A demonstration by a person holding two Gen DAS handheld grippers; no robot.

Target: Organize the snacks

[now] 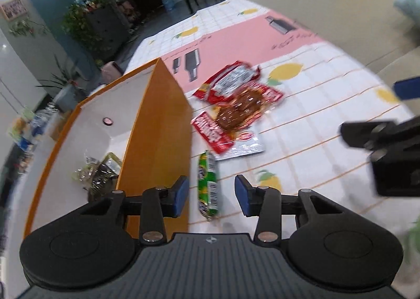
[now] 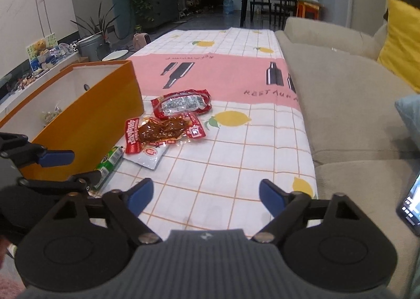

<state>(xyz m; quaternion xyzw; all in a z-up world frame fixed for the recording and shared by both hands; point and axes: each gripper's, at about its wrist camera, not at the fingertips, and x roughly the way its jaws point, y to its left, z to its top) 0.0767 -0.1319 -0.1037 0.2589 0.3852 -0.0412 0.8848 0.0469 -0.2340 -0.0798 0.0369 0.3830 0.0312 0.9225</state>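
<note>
A checked tablecloth (image 2: 236, 157) with lemons and a pink band covers the table, with a beige sofa (image 2: 341, 104) along its right side. At the left stands an orange box (image 1: 160, 125), open on top, with a clear wrapped snack (image 1: 97, 175) lying inside. Right of the box lies a heap of red snack packets (image 1: 236, 99) on a white sachet (image 1: 246, 146). Nearer, just beside the box wall, lies a green snack stick (image 1: 208, 186). The left gripper (image 1: 211, 195) straddles that stick, jaws half open, pads clear of it. The right gripper (image 2: 206, 195) hovers over bare cloth, jaws wide and empty.
</note>
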